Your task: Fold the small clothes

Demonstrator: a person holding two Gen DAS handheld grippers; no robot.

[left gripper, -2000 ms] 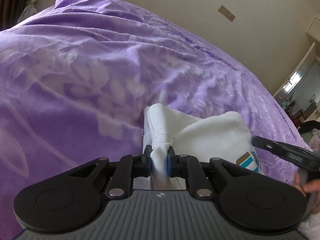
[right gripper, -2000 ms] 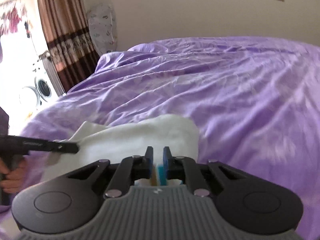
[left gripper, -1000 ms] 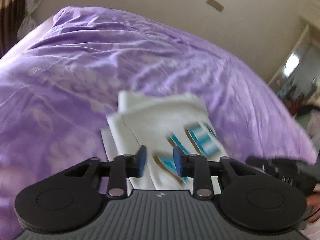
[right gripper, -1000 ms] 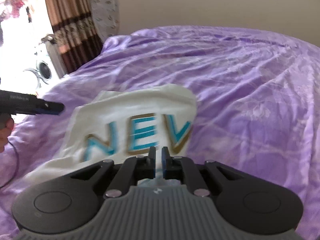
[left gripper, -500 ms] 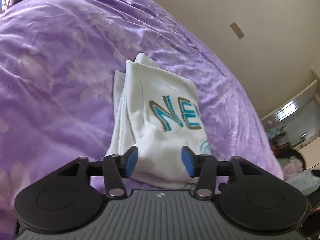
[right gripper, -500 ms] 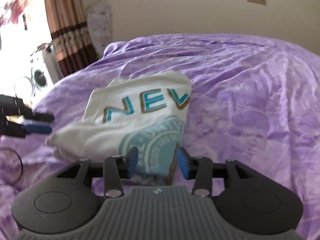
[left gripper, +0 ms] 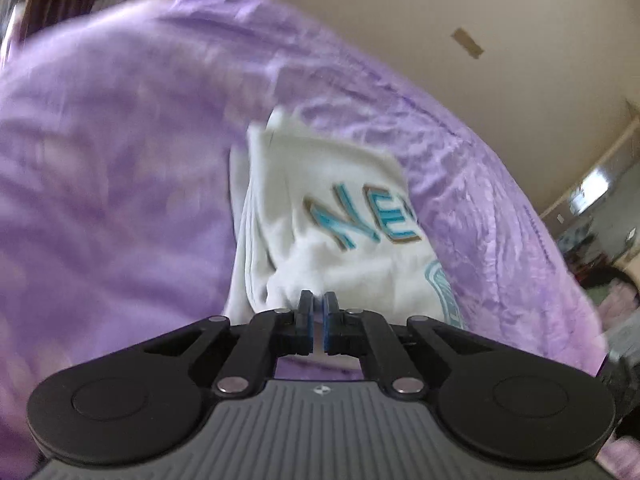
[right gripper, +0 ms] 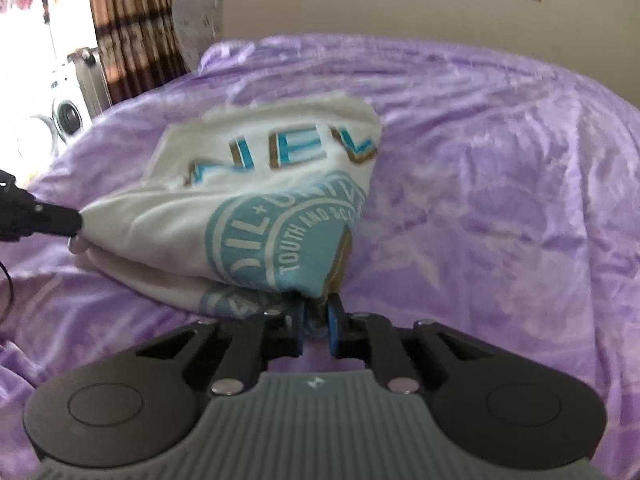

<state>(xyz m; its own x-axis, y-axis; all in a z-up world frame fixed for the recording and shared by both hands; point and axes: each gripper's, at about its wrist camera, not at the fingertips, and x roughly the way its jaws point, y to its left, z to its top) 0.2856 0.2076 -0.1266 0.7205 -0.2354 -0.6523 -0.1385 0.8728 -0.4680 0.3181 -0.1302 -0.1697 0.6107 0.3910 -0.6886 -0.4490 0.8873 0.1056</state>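
A folded white shirt (left gripper: pixel 320 200) with teal letters and a round teal print lies on the purple bed; it also shows in the right wrist view (right gripper: pixel 248 200). My left gripper (left gripper: pixel 318 300) is shut on the shirt's near left corner, and its tip shows at the left of the right wrist view (right gripper: pixel 60 216). My right gripper (right gripper: pixel 314 312) is shut on the near right corner, at the teal print, with the near edge lifted a little off the cover.
The purple bedcover (right gripper: pixel 500 200) spreads all around the shirt. A brown curtain (right gripper: pixel 128 20) and a washing machine (right gripper: pixel 60 108) stand beyond the bed at the left. A beige wall (left gripper: pixel 440 20) runs behind the bed.
Both grippers were open just short of the shirt's near edge half a second ago. They have now closed on its near corners and the edge has risen slightly.
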